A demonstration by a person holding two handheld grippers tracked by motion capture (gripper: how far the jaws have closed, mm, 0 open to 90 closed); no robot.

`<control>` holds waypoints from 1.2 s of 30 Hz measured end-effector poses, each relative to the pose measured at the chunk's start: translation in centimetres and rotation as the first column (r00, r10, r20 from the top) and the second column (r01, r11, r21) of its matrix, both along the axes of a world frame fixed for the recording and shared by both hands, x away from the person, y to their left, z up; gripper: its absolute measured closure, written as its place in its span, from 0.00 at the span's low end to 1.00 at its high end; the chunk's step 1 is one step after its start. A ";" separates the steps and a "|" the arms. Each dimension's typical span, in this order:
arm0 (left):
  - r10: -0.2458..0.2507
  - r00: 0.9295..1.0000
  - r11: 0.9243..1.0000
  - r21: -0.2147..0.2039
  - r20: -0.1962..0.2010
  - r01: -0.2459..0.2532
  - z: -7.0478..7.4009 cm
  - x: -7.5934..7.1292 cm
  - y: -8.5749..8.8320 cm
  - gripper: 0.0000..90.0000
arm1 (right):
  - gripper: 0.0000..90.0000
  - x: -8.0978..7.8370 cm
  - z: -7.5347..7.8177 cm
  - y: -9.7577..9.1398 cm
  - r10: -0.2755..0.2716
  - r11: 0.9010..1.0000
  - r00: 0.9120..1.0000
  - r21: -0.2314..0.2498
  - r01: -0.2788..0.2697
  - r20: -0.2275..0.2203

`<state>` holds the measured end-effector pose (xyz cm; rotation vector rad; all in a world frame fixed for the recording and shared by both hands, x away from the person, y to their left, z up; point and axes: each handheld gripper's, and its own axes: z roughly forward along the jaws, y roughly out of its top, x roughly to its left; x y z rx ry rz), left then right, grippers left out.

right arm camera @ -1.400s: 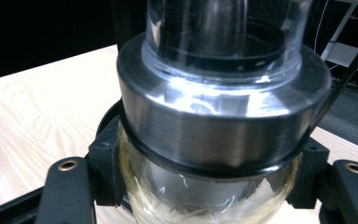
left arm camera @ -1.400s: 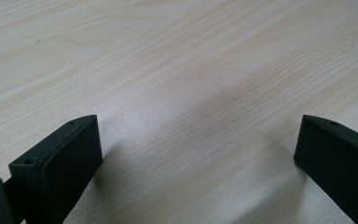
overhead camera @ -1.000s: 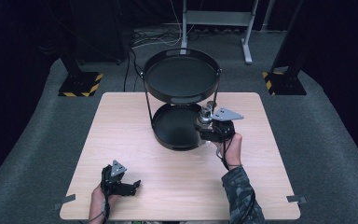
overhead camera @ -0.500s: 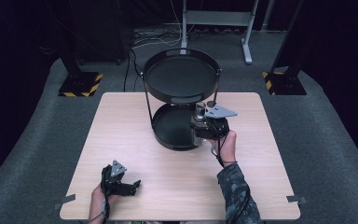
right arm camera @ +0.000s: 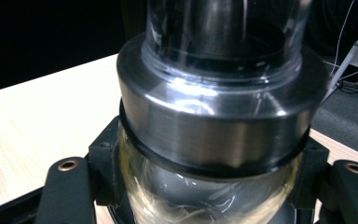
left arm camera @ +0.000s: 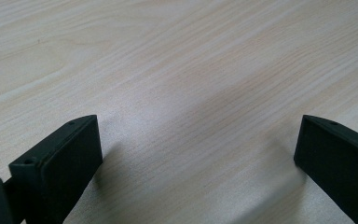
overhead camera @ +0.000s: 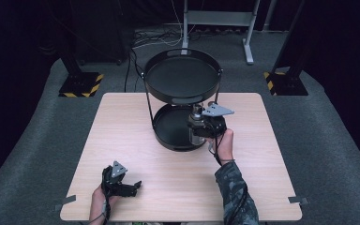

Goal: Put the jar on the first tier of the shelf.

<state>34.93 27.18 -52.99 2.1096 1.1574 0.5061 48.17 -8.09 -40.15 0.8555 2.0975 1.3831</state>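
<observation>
Fingers of right gripper (overhead camera: 198, 125) clamp one jar (right arm camera: 214, 140); left gripper (left arm camera: 196, 154) gapes.

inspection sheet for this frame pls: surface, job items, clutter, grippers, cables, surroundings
Surface: light wood table, bare around the stand.
Job's things: black two-tier tray stand at the table's far middle; glass jar with a metal collar over the lower tray's right edge.
Clutter: nothing seen.
Grippers: right gripper shut on the jar; left gripper open, low over the near-left table.
Cables: cords on the floor behind the table.
Surroundings: grey carpet, striped bases, metal frame legs, dark backdrop.
</observation>
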 end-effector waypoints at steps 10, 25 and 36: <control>0.000 1.000 1.000 0.000 0.000 0.000 0.0 0.0 0.0 0.00 | 0.34 0.6 -0.5 0.8 0.007 1.000 1.000 0.007 -0.007 -0.006; 0.000 1.000 1.000 0.001 0.002 0.000 0.0 0.0 0.0 0.00 | 0.34 1.5 -1.3 2.2 0.002 1.000 1.000 0.014 -0.002 -0.016; 0.000 1.000 1.000 0.001 0.002 0.000 0.0 0.0 0.0 0.01 | 0.34 2.1 -2.1 2.9 -0.007 1.000 1.000 0.011 0.007 -0.019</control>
